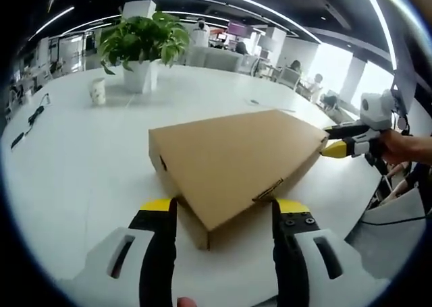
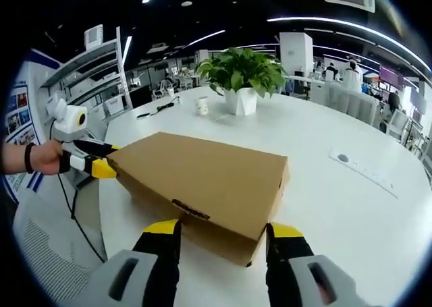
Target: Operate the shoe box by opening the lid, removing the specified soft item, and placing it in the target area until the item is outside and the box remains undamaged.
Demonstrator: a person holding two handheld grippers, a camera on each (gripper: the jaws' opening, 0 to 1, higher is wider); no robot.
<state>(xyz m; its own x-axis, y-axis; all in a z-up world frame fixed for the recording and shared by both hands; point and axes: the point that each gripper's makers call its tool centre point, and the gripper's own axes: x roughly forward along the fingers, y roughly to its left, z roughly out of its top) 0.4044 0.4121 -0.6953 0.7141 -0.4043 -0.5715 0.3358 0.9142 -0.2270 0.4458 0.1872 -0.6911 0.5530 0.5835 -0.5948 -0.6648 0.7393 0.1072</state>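
Shoe box [image 1: 233,162] sits lid-closed on the white table [image 1: 81,158], centre of frame in both views. Soft item is presumably inside; cannot be seen.

Left gripper view: left gripper [image 1: 225,209] at bottom centre, jaws spread, straddling the near corner of the box; contact with the cardboard cannot be told. A front tab slot shows on the near face, just right of the corner. Right gripper [image 1: 335,149] enters from the right edge, its yellow tip at the far corner of the box; whether spread or pinching cannot be told.

Right gripper view: right gripper [image 2: 224,234] at bottom centre, jaws spread, just beside the box [image 2: 202,185] near its short end. The box's long axis runs from lower right to upper left, towards the left gripper [image 2: 102,168] at the left edge, tip against the far corner.

Judgement: lid not yet opened. The two grippers stand at opposite ends of the long axis; neither is clearly nearer the lid's front edge.

Potted plant [image 2: 241,74] and cup [image 2: 202,106] stand well apart, upper frame.
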